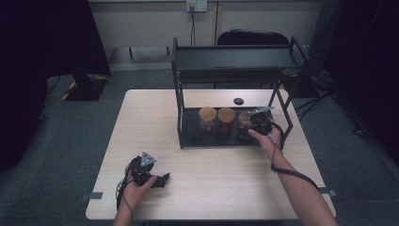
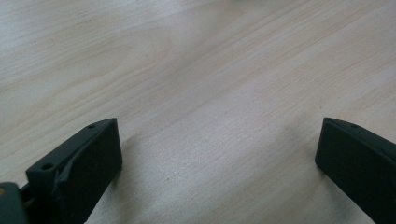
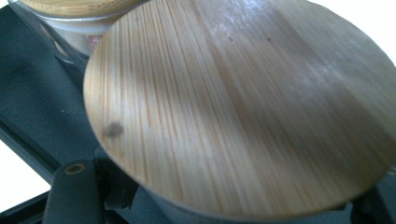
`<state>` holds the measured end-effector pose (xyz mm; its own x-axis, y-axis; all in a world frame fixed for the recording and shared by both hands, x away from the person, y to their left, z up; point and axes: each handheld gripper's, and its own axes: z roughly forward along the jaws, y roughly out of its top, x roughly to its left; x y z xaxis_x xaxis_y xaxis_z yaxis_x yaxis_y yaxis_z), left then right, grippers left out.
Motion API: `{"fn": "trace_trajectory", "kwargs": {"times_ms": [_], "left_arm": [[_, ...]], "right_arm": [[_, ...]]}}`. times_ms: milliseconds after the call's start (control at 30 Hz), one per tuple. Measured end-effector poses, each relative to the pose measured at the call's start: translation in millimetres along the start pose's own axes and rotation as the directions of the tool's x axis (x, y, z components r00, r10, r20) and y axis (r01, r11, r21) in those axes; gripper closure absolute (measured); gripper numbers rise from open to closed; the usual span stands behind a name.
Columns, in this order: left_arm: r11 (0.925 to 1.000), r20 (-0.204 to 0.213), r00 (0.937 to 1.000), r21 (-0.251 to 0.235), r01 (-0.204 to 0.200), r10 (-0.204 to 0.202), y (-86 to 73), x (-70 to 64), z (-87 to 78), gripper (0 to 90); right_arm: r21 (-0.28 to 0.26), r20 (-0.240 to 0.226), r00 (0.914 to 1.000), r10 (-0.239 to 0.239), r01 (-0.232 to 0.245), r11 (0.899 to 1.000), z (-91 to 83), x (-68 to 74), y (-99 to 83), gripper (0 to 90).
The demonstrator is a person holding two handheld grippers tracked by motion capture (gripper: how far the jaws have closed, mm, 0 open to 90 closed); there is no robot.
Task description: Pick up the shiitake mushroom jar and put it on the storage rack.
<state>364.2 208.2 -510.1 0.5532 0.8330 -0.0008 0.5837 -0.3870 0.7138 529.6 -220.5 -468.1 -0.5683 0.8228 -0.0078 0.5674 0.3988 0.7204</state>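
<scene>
We judge the step in hand to be the grasp on the rightmost glass jar with a round bamboo lid, which stands on the bottom tier of the black metal two-tier rack. Our right gripper is at that jar. In the right gripper view the bamboo lid lies just beyond the fingers, with a black finger low at each side of it, so the fingers stand on either side of the jar. We cannot tell from these pictures whether they already press on the glass or are only spread around it.

Two more bamboo-lidded jars stand on the far side of the fingers along the same tier: a middle jar with red contents and a further jar with pale contents, whose neighbour's lid edge peeks in beyond the fingers in the right gripper view.

The next move, as we judge it, calls for a firm squeeze below the lid and a level pull out from under the upper shelf, clear of the rack's front post.

Our right forearm reaches forward and up across the pale wooden desk, wrist roughly level. Our left gripper rests low over the desk near its front edge, well apart from the rack, its fingers spread wide with nothing between them.
</scene>
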Motion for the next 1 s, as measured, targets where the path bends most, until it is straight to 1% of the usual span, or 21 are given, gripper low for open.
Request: {"fn": "trace_trajectory", "kwargs": {"times_ms": [233,533,700,800,900,1000], "left_arm": [[1.0000,0.000,1.0000,0.000,0.000,0.000,0.0,0.0,0.0,0.2],[1.0000,0.000,1.0000,0.000,0.000,0.000,0.0,0.0,0.0,0.2],[1.0000,0.000,1.0000,0.000,0.000,0.000,0.0,0.0,0.0,0.2],[1.0000,0.000,1.0000,0.000,0.000,0.000,0.0,0.0,0.0,0.2],[1.0000,0.000,1.0000,0.000,0.000,0.000,0.0,0.0,0.0,0.2],[1.0000,0.000,1.0000,0.000,0.000,0.000,0.0,0.0,0.0,0.2]], "right_arm": [[0.005,-0.001,1.0000,0.003,-0.003,1.000,4.8,0.9,-0.2,25.8],[-0.005,0.001,0.9999,0.012,-0.012,1.000,8.2,-0.4,1.1,25.7],[-0.011,0.011,0.9998,0.019,-0.019,1.000,10.0,-1.2,1.6,25.7],[-0.013,0.018,0.9997,0.014,-0.014,1.000,11.4,-1.7,1.7,25.7],[-0.011,0.023,0.9995,0.022,-0.022,1.000,12.2,-3.2,1.4,25.7],[-0.010,0.033,0.9993,0.017,-0.017,1.000,13.3,-3.2,0.7,25.7]]}}
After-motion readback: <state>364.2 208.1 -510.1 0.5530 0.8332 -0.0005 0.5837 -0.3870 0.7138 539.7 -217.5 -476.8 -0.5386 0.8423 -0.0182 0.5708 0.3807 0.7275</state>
